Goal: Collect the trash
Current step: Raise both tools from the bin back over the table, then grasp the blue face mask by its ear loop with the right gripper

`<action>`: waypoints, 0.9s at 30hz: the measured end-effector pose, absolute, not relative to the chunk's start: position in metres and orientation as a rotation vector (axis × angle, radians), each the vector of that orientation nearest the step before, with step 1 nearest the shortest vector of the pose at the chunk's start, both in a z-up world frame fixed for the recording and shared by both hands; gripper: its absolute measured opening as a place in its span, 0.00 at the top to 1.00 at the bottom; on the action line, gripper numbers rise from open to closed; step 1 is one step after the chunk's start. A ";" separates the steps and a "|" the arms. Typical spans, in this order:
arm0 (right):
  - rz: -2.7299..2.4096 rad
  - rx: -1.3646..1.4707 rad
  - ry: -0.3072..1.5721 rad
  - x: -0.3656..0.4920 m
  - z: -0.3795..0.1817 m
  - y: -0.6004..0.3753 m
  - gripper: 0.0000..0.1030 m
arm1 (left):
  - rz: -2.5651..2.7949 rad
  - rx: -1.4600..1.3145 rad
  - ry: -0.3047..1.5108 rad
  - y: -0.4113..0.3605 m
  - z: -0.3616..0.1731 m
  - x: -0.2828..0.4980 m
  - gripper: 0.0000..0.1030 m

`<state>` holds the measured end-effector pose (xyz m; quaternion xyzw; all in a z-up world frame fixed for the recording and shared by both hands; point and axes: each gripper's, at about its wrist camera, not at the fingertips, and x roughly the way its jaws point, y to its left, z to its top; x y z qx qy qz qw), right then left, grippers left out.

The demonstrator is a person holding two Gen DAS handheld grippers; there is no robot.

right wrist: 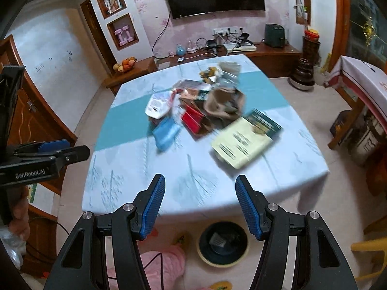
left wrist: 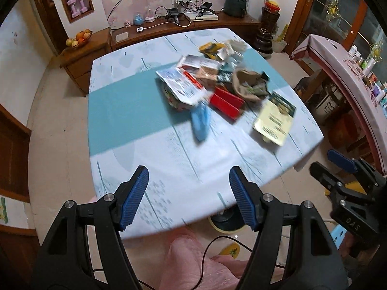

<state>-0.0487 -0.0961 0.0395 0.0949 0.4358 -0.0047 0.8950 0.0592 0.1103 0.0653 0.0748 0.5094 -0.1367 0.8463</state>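
A heap of trash lies mid-table: a white printed wrapper [left wrist: 180,84] [right wrist: 158,105], a blue pouch [left wrist: 200,119] [right wrist: 165,133], a red box [left wrist: 226,104] [right wrist: 192,119], a brown crumpled bag [left wrist: 249,83] [right wrist: 221,104] and a pale yellow packet [left wrist: 274,118] [right wrist: 243,141]. My left gripper [left wrist: 188,198] is open and empty above the table's near edge. My right gripper [right wrist: 200,205] is open and empty, also at the near edge. A round bin [right wrist: 223,244] stands on the floor under the table edge, with something in it.
The table [left wrist: 150,159] has a light blue cloth with a teal band. A wooden cabinet [left wrist: 169,27] with cables and a fruit bowl [left wrist: 79,38] runs along the far wall. A second covered table [left wrist: 350,72] stands at the right. Pink-clad legs [left wrist: 200,261] are below.
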 end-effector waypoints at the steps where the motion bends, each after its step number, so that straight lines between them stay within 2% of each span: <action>1: -0.007 0.202 0.913 -0.032 0.039 -0.089 0.40 | -0.296 0.155 1.079 0.115 0.064 0.070 0.35; 7: -0.019 0.259 1.011 0.075 0.013 -0.052 0.40 | -0.369 0.181 1.134 0.137 0.041 0.137 0.35; 14: -0.063 0.275 1.154 0.165 -0.053 -0.019 0.41 | -0.462 0.233 1.206 0.136 0.001 0.195 0.35; 17: -0.095 0.292 1.215 0.192 -0.086 -0.015 0.50 | -0.492 0.234 1.228 0.134 -0.010 0.211 0.35; 20: -0.109 0.313 1.264 0.206 -0.108 -0.014 0.62 | -0.513 0.213 1.254 0.134 -0.019 0.228 0.35; 24: -0.093 0.331 1.290 0.216 -0.122 -0.014 0.92 | -0.531 0.161 1.293 0.133 -0.027 0.248 0.35; 27: -0.093 0.379 1.294 0.216 -0.122 -0.020 0.93 | -0.542 0.119 1.314 0.131 -0.033 0.264 0.35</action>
